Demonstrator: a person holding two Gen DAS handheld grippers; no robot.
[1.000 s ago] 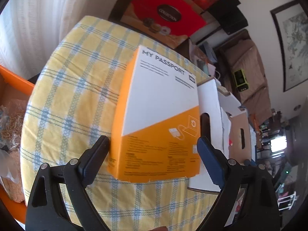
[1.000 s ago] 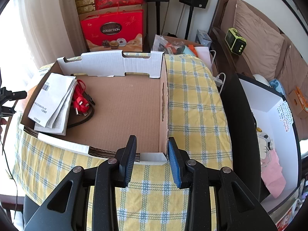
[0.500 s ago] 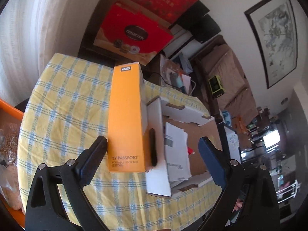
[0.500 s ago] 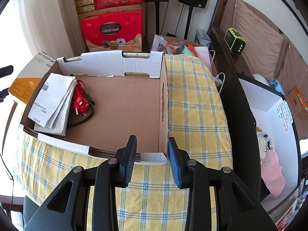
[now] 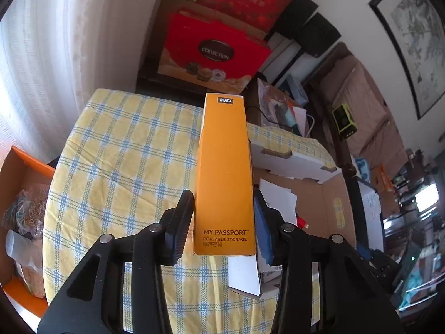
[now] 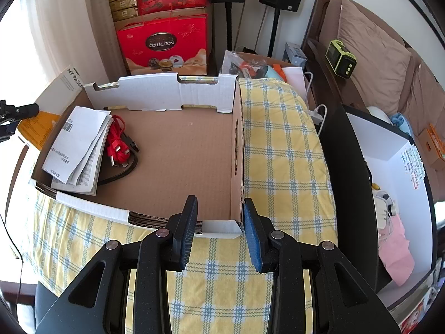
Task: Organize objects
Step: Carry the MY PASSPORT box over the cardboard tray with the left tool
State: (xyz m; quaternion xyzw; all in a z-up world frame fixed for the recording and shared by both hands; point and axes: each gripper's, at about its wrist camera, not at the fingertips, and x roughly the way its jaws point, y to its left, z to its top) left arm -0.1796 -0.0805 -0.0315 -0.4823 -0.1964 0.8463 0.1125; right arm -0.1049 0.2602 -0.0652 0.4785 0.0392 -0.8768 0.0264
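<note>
Since a moment ago, the left gripper [image 5: 224, 222] has just closed its fingers on the orange box [image 5: 224, 172], which now stands narrow side up in the middle of the left wrist picture, lifted above the yellow checked desk [image 5: 125, 153]. Both pads press its sides. Just right of it sits the open cardboard tray [image 6: 236, 150], with papers [image 6: 80, 144] and a red cable [image 6: 118, 144] in its left part. At the bottom of the right wrist picture, the right gripper [image 6: 219, 231] stays at the tray's near right corner, its fingers either side of the corner; I cannot tell if they squeeze it.
</note>
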